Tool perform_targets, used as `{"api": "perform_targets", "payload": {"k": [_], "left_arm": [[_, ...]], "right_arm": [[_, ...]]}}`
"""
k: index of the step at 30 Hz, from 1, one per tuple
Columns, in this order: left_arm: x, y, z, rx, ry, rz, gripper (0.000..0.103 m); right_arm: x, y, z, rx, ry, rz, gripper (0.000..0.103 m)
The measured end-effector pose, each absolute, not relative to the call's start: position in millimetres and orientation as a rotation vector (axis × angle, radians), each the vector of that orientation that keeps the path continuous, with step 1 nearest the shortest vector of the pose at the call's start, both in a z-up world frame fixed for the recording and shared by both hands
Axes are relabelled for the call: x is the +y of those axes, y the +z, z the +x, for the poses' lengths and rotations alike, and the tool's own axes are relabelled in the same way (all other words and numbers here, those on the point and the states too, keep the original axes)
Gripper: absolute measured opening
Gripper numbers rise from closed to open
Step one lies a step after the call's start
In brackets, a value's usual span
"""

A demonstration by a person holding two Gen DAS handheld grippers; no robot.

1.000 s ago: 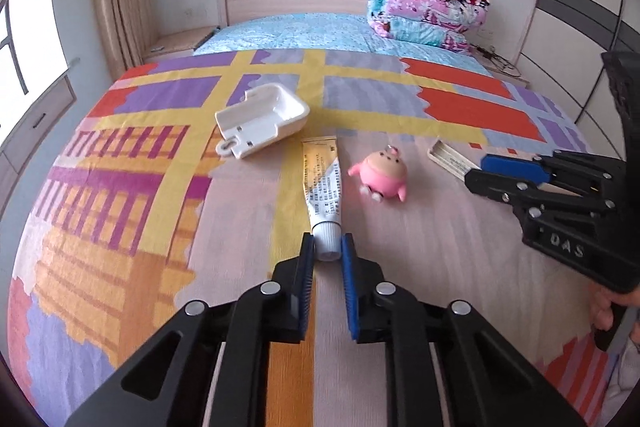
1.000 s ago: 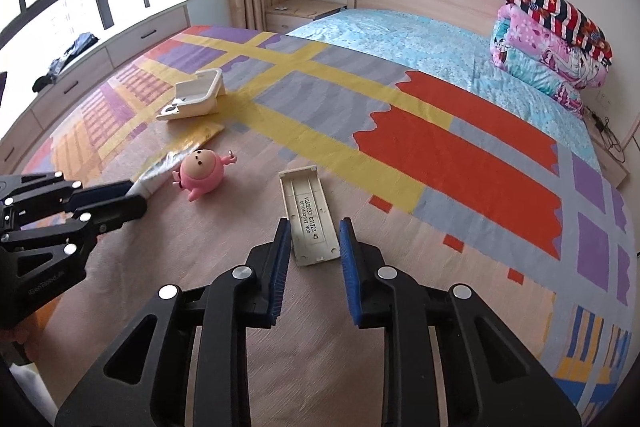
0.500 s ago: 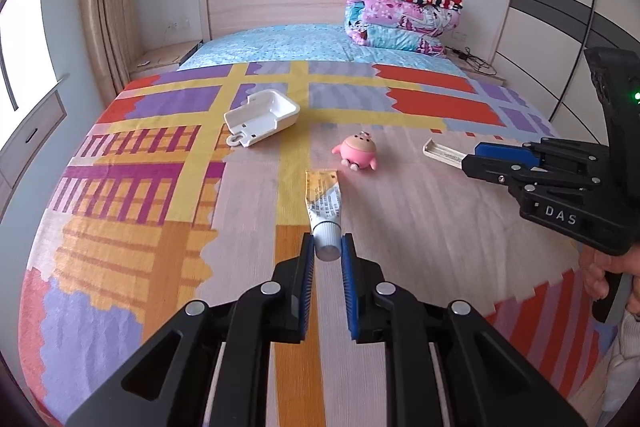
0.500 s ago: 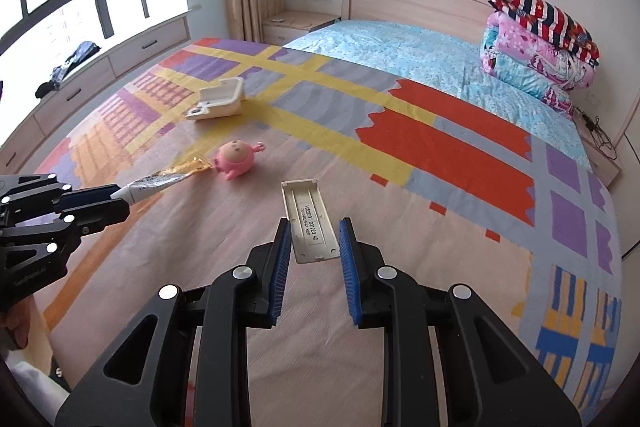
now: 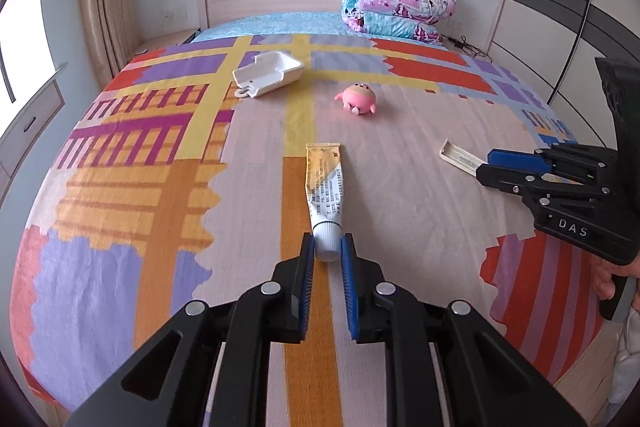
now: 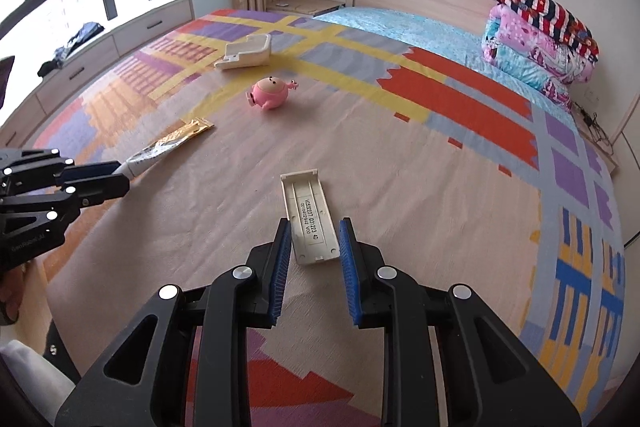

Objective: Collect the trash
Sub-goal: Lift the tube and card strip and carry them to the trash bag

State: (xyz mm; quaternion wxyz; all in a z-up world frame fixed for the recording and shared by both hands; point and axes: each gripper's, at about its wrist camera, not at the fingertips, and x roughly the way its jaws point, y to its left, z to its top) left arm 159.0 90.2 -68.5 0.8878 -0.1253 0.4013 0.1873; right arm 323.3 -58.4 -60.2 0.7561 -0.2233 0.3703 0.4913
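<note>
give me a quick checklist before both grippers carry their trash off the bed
1. Left hand-held gripper shut on the tube at its cap end: ok.
2. Right hand-held gripper clamped on the cream plastic cover: not ok; gaps show on both sides.
3. Tube clear of the bed: cannot tell.
4. Pink toy and white tray apart from both grippers: ok.
5. Trash bin in view: not ok, none visible.

On the patchwork-covered bed (image 5: 160,187), a crumpled toothpaste tube (image 5: 325,187) lies nearest — pink round toy (image 5: 357,99) behind it, white plastic tray (image 5: 267,74) farther left.
</note>
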Motion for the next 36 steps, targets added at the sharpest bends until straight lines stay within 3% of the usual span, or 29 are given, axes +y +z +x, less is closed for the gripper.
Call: {"api": "perform_targets", "payload": {"k": [22,36], "left_arm": [[42.0,-3.7,103.2,0.707,0.277,-0.134,0.013],[22.7,9.2,72.5,0.700,0.178,-0.127,0.013]], "right_arm": [[-105.5,4.2,260.5,0.666,1.115,-0.452,0.024],[-137.5,14.3,222.2,0.644,1.152,-0.445,0.024]]}}
